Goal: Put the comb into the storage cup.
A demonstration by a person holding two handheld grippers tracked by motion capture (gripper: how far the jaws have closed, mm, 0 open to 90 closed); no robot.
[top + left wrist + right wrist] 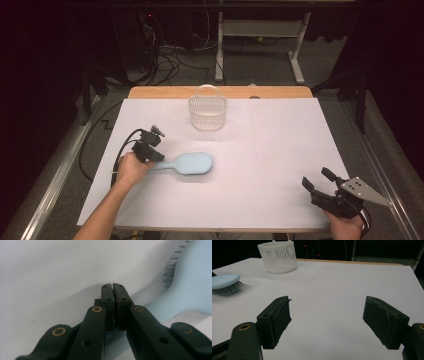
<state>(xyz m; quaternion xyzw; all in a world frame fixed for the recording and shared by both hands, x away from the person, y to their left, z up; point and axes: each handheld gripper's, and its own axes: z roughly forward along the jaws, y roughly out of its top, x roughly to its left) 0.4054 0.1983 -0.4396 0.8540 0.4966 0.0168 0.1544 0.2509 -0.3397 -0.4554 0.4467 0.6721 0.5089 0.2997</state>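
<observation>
On a white surface (280, 165) in a dark room, the left claw (156, 157) sits closed at the narrow handle of a pale-blue hairbrush (192, 163), likely light and stiff; a white basket (207, 112) beyond; the right claw (316, 181) gapes empty.

Hairbrush (189, 163) handle hidden under the left tool (156, 156) — head cropped in the left gripper view

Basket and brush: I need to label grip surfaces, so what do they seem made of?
The basket looks like thin white moulded plastic, matte, with slatted see-through walls. The brush seems smooth pale-blue plastic with a slight sheen; its bristles look like fine dark pins, material unclear.
</observation>
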